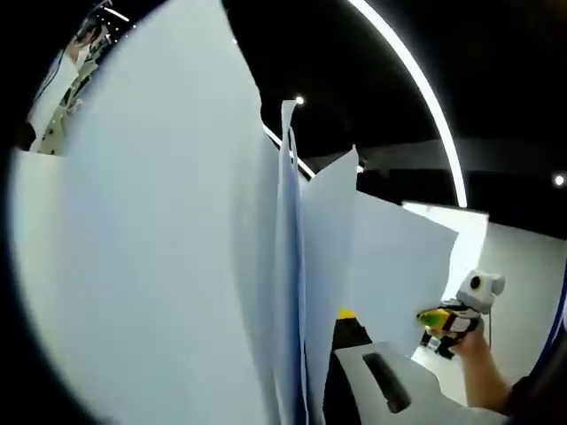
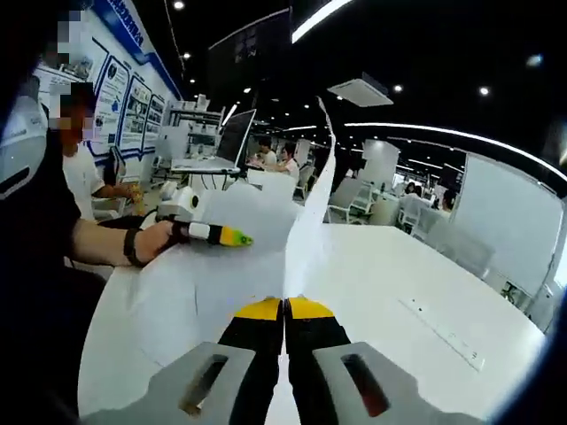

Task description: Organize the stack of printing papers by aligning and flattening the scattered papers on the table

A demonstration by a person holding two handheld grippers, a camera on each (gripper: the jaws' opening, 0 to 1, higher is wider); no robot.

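1. Both grippers hold the papers [image 2: 306, 221] up off the white table [image 2: 416, 292], edge-on and fanned unevenly.
2. Right gripper [image 2: 285, 310]: its yellow-tipped jaws are pressed together on the sheets' lower edge.
3. Left gripper [image 2: 232, 236], seen in the right gripper view, pinches the sheets from the side, held in the person's hand [image 2: 158, 241].
4. Judged step: gathering, before squaring.
5. Next likely calls for tapping the edges on the table, then laying the sheets flat.
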